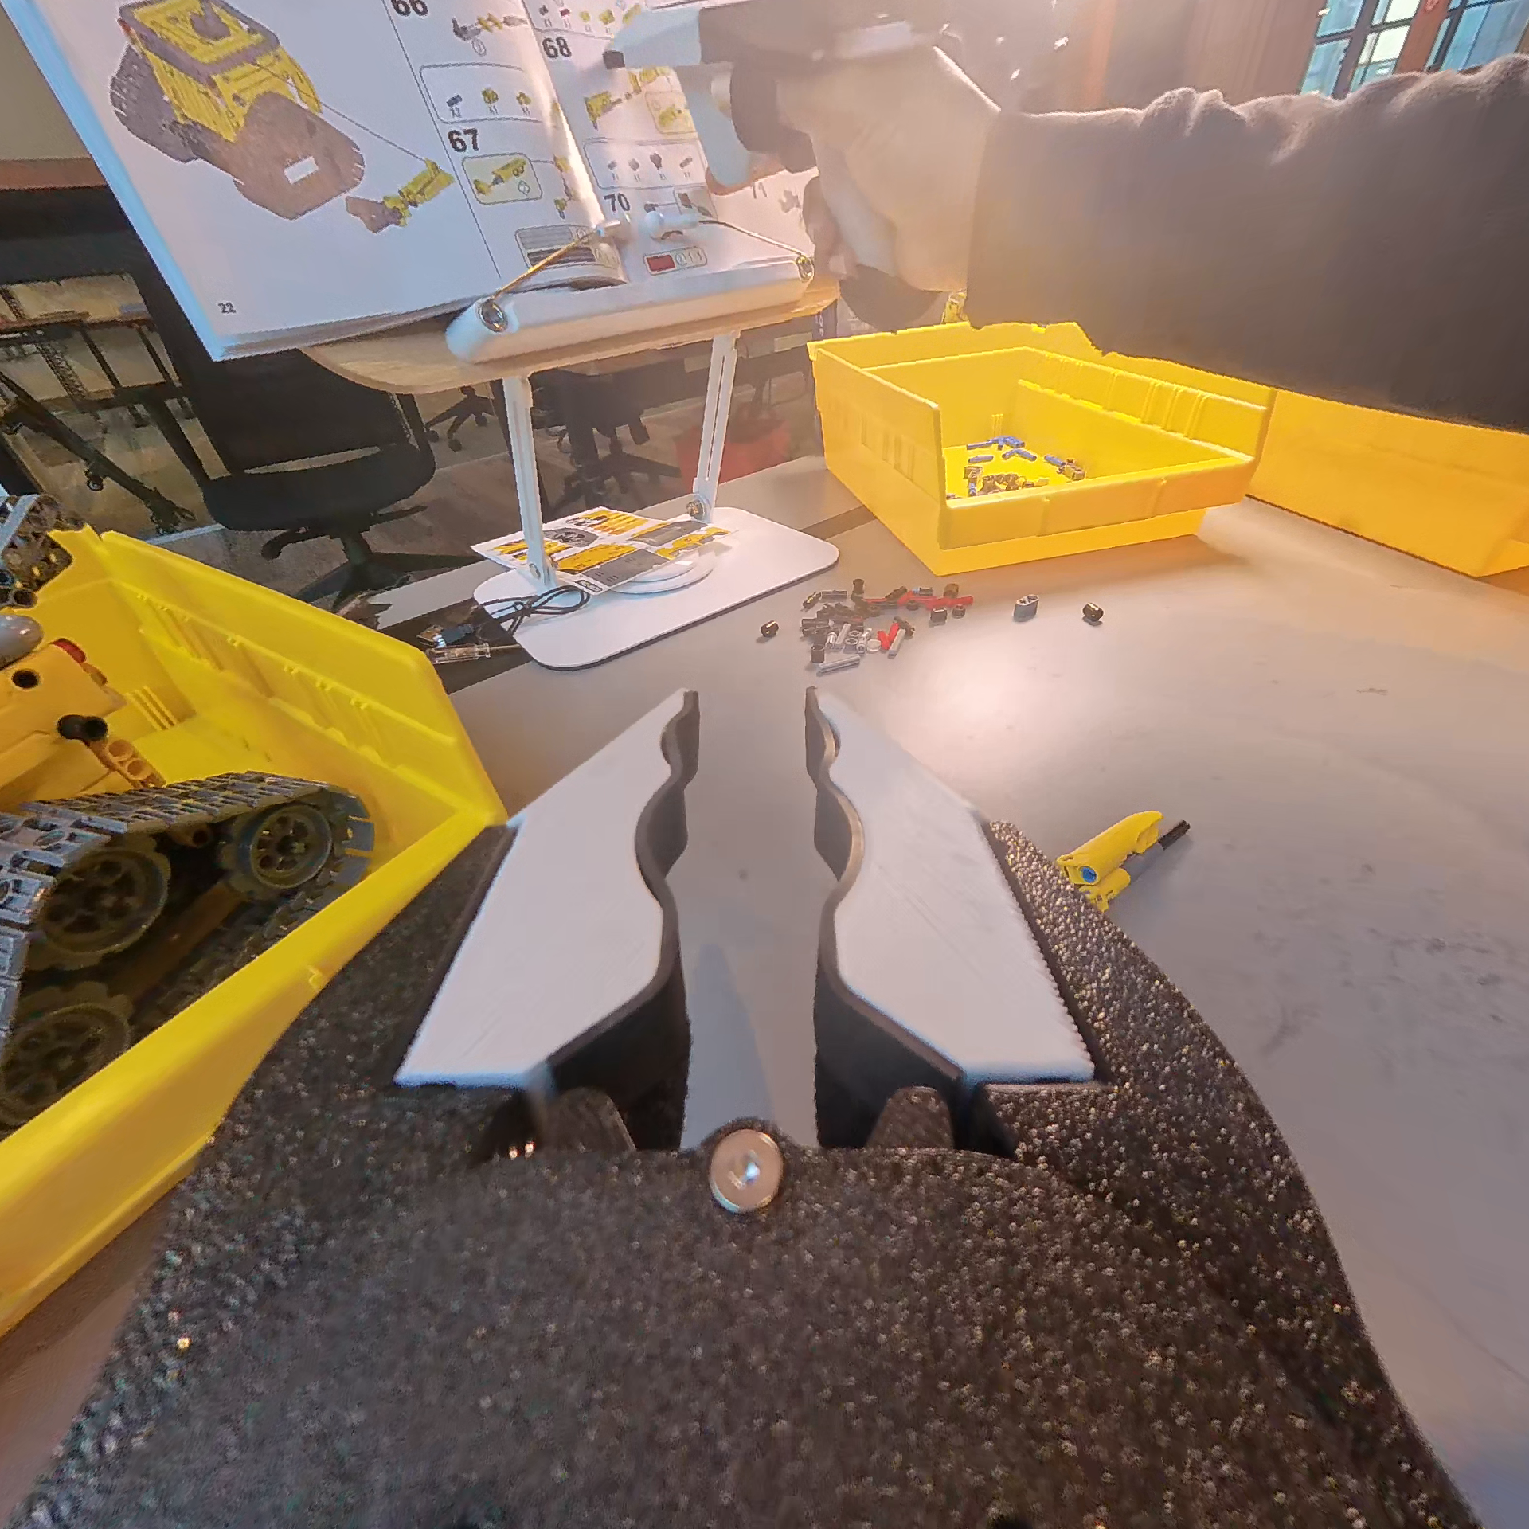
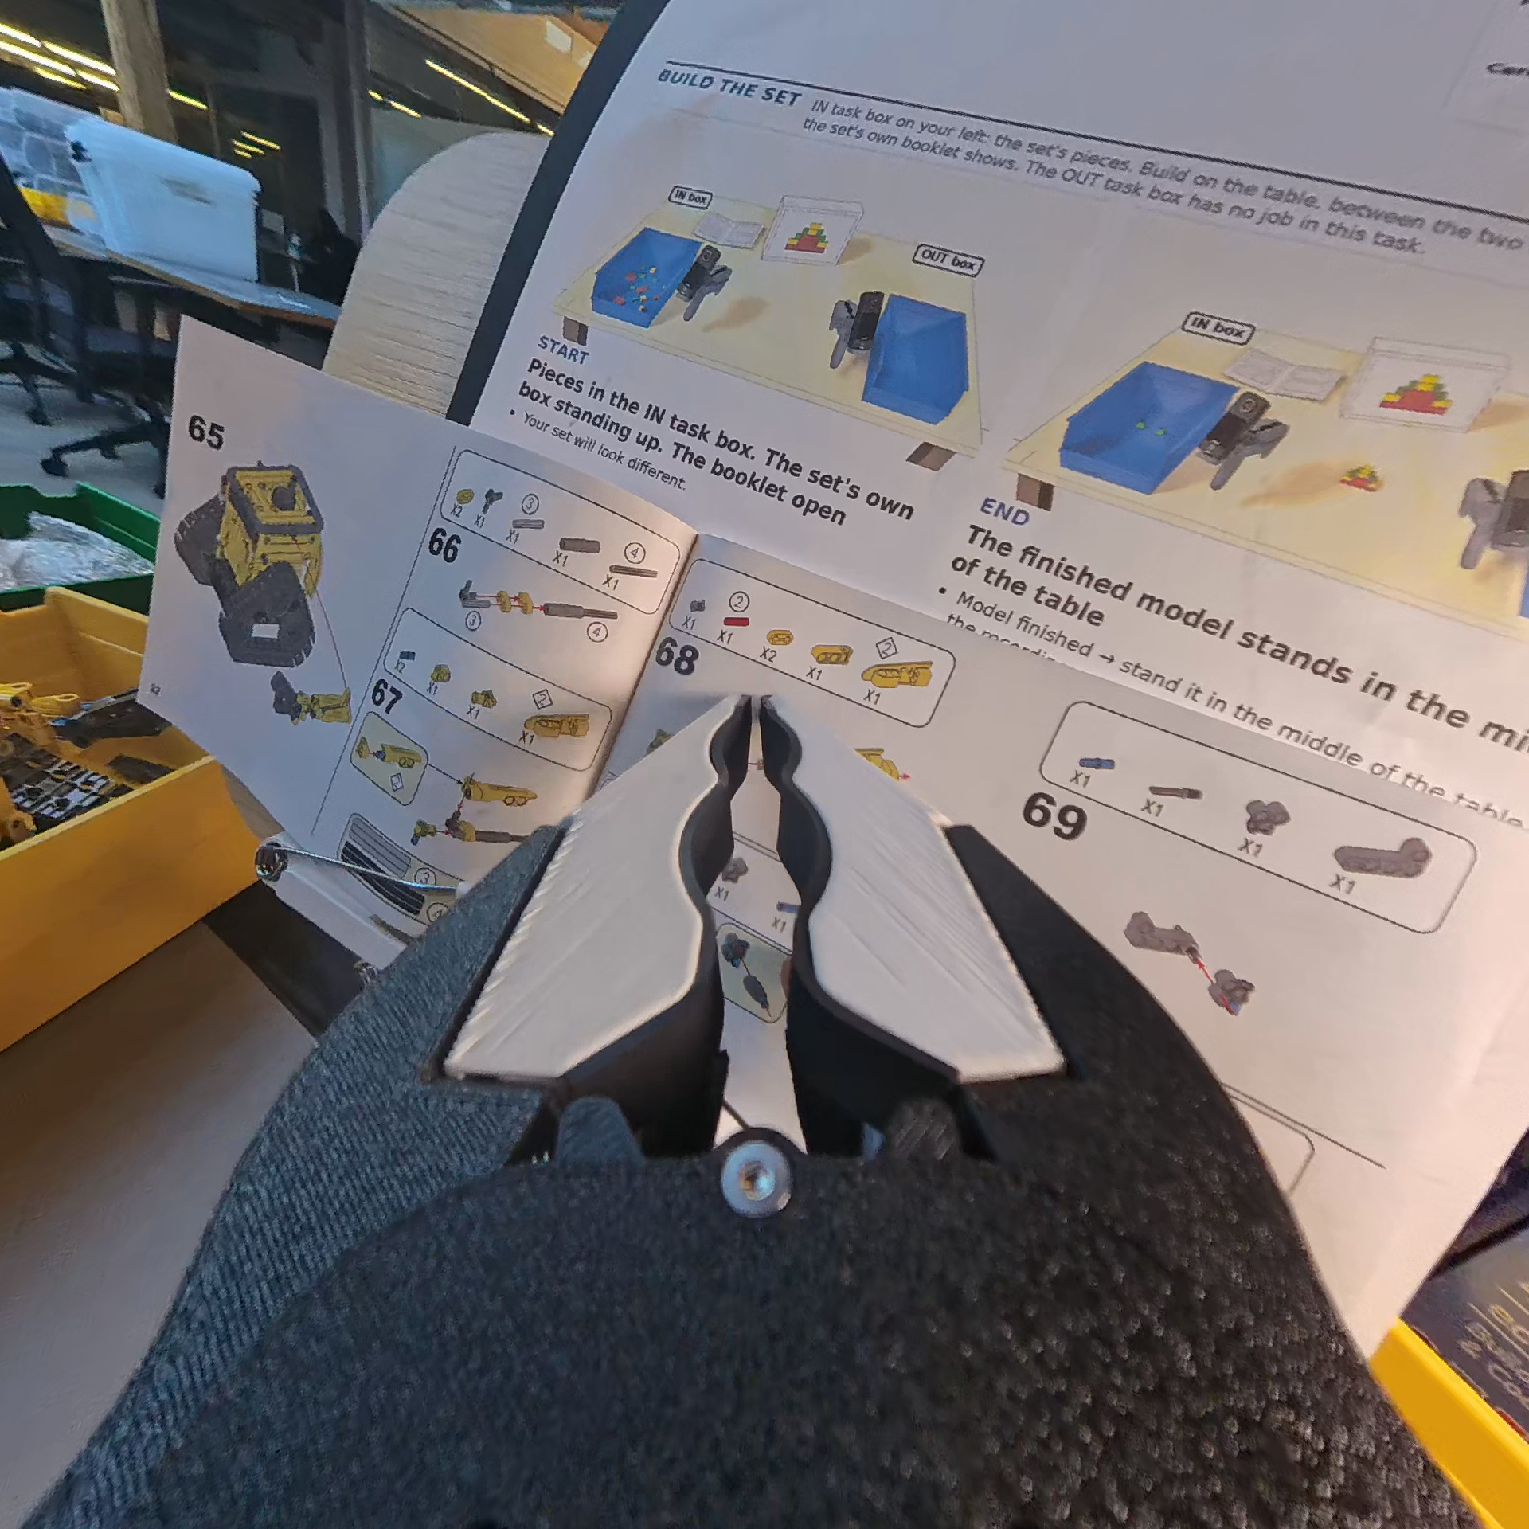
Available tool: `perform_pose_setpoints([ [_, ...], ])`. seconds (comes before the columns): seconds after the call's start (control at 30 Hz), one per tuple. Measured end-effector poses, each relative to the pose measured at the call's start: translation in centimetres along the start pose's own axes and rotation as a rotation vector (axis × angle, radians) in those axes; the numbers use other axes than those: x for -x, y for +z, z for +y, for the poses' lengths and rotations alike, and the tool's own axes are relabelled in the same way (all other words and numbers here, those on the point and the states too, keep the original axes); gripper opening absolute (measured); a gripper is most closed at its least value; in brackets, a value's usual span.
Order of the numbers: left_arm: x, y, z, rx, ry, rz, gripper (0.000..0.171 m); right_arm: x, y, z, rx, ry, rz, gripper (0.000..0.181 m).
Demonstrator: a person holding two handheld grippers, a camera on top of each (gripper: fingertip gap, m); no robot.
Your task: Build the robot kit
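My left gripper is open and empty, low over the grey table, pointing at a pile of small dark and red parts. A yellow piece with a black pin lies to its right. My right gripper is shut, with its tips against the right page of an open instruction booklet near the fold. I cannot tell if paper is pinched. In the left wrist view the booklet rests on a white stand, and a gloved hand holds the right gripper up at it.
A yellow bin at the left holds a tracked yellow model. A second yellow bin at the back right holds several small parts. A large printed sheet stands behind the booklet. A dark sleeve crosses above the bin. Tip to tip, the grippers are about 35 cm apart.
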State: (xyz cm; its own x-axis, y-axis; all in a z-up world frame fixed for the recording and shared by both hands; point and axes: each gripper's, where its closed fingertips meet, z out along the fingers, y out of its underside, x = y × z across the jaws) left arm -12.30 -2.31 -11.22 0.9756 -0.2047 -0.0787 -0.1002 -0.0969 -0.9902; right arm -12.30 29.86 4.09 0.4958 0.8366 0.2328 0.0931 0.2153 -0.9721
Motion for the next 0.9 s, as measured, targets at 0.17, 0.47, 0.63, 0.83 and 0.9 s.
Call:
perform_pose_setpoints([
  [0.17,-0.1,0.1,0.2,0.006,0.005,0.002,0.024,-0.5,-0.4,0.1,-0.004,0.011,0.009,0.002],
  [0.47,0.1,0.1,0.2,0.006,0.005,-0.002,0.024,-0.2,0.0,-0.9,-0.018,-0.004,0.0,0.003],
  [0.63,0.0,0.0,0.1,0.004,0.005,0.001,0.024,-0.1,0.5,-0.7,-0.002,-0.009,0.003,0.003],
  [0.83,-0.1,0.0,0.0,0.003,0.005,0.01,0.024,-0.1,0.5,-0.7,-0.002,-0.01,0.004,0.002],
  [0.9,-0.2,0.0,0.0,0.003,0.007,0.01,0.024,-0.1,0.2,-1.0,-0.002,-0.021,-0.003,0.003],
])
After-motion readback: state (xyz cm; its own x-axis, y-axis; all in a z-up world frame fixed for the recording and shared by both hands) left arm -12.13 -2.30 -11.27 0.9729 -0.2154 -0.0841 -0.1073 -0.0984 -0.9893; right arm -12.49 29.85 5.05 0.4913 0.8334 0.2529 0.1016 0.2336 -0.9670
